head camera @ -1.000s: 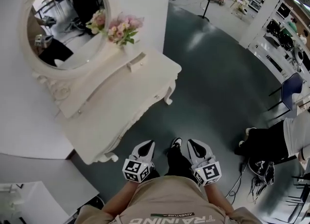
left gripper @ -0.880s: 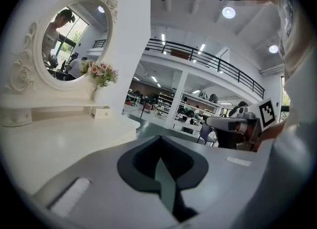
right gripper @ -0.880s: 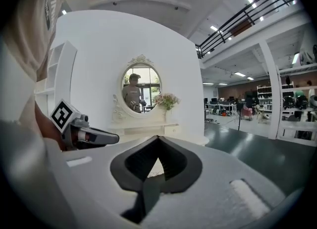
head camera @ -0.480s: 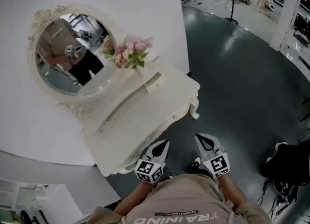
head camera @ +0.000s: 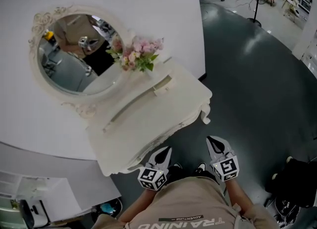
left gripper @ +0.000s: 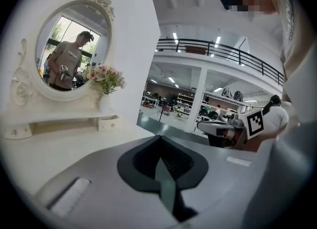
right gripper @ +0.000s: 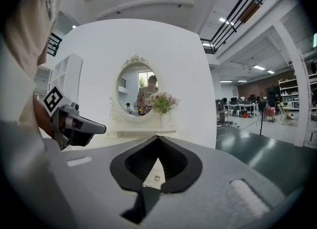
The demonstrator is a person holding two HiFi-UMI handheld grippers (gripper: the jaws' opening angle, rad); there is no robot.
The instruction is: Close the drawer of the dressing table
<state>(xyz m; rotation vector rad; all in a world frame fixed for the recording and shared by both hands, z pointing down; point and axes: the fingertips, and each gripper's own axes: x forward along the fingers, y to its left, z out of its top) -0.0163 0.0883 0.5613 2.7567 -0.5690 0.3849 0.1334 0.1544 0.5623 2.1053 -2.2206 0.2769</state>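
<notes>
The dressing table (head camera: 148, 116) stands ahead and left. I cannot pick out its drawer. Its long front runs just beside the left tool (head camera: 165, 150), the nearer one. The right tool (head camera: 214, 141) is farther off. Both tools are pinched together, empty.

Open floor (head camera: 247, 74) lies right of the dressing table (head camera: 148, 116); flowers (head camera: 141, 55) crowd its back.

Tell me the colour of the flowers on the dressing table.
The small bouquet of flowers is pale pink with green leaves, clearest in the head view.
</notes>
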